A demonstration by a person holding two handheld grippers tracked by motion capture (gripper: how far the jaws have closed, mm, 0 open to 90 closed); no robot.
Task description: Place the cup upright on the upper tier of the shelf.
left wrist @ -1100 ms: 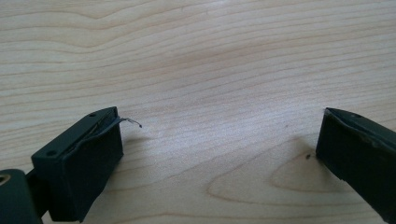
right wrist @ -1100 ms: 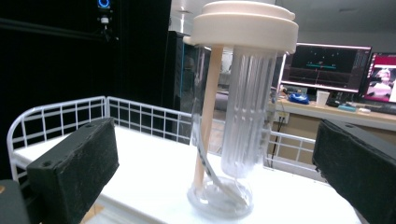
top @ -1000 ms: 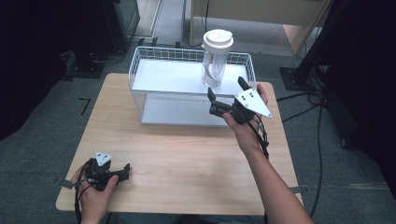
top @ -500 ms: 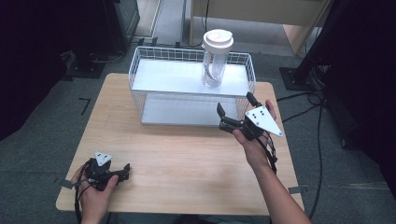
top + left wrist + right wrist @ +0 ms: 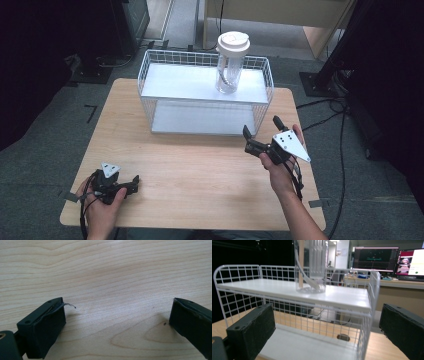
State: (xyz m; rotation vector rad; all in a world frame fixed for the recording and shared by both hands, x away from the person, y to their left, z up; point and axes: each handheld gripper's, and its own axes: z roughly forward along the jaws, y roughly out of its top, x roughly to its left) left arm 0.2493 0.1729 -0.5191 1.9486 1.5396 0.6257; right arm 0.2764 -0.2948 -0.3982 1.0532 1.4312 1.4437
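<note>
Nearest the person, the left gripper (image 5: 131,184) rested at the front left corner of the bench (image 5: 200,175), its fingers (image 5: 45,325) spread apart with nothing but bare wood grain between them in the left gripper view. It seemed to have no part in the work at this moment.

Farther in, at the right side, the right gripper (image 5: 261,135) hovered just in front of the wire shelf rack (image 5: 150,75), near its right front corner. Its fingers (image 5: 252,332) stood wide apart and held nothing, pointed toward the rack.

Beyond that, the clear bottle (image 5: 231,65) with its white lid (image 5: 233,42) stood upright on the rack's top shelf, toward the right end, well apart from both grippers. The right gripper view showed the bottle's (image 5: 310,267) base sitting flat on the white shelf board, with a bent straw visible inside.

Judged from this layout, the placing looked finished: the bottle was set steady on the top shelf and the hand was clear of it. Little appeared to be left beyond bringing the right gripper to rest.

Count: 1 bottle, 1 lid, 1 rack with 2 shelf levels, 2 grippers, 1 bench
</note>
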